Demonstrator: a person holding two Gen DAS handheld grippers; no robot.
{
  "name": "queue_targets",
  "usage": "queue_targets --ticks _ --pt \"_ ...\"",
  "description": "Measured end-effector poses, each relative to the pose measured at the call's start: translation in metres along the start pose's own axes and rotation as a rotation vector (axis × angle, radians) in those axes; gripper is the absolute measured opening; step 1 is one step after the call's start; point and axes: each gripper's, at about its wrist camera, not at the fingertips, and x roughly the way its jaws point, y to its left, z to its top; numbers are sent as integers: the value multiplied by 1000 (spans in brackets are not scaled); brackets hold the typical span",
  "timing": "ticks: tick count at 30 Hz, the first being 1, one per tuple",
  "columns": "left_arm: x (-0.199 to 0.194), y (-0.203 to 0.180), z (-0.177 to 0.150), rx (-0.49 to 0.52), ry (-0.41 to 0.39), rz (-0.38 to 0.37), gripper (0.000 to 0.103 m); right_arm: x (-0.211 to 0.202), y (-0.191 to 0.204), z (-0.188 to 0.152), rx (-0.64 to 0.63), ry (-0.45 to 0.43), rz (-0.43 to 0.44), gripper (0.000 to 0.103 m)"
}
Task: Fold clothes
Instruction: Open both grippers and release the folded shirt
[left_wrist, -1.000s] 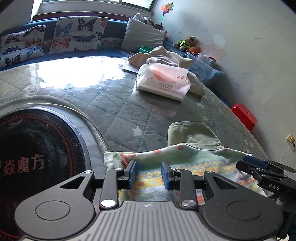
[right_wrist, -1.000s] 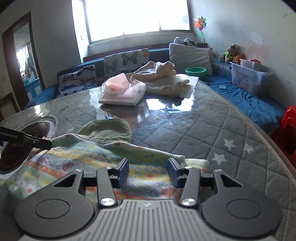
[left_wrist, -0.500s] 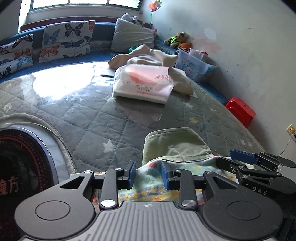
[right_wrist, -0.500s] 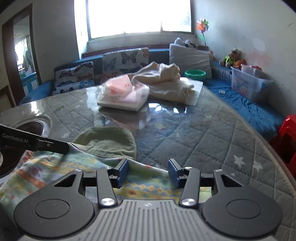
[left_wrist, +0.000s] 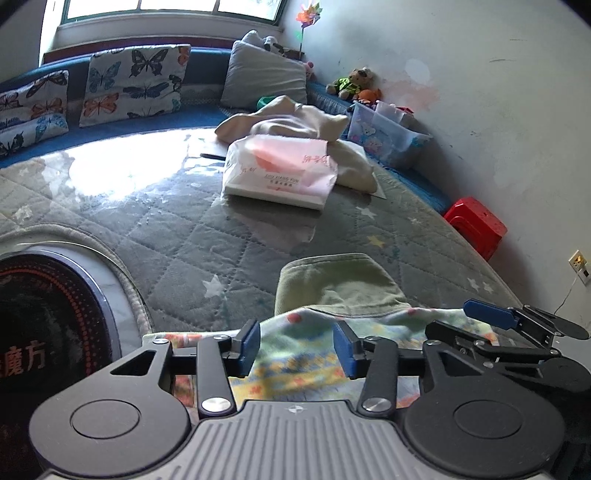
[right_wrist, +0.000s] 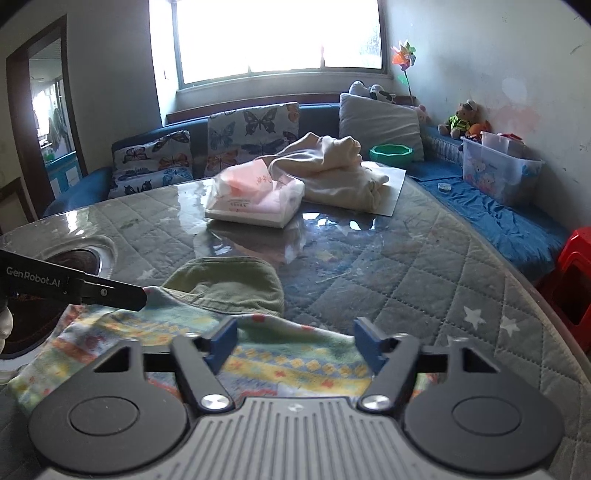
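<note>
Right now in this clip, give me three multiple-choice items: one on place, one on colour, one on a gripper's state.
1. Where does the olive-green folded garment lie?
A. beyond the patterned multicoloured cloth
B. on the blue sofa
C. in the plastic bin

2. What colour is the plastic stool by the wall?
A. yellow
B. red
C. white

3. How is the right gripper?
A. shut on the cloth
B. out of view
C. open over the cloth

Answers: 1 A, its far half shows past the cloth's edge; 2 B, plainly red; 3 C, pads stand wide apart.

Both grippers' jaws just parted.
</note>
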Motion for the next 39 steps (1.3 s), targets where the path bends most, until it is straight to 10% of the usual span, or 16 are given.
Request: queue_targets --ticks 11,25,39 --pt "-52 -6 -31 24 -51 2 71 -41 23 -16 -2 -28 -3 102" --pt "-104 0 -77 43 -122 54 103 -78 40 -47 40 -57 -58 103" --pt "-129 5 -112 21 -147 102 103 -101 59 -67 44 -113 -42 103"
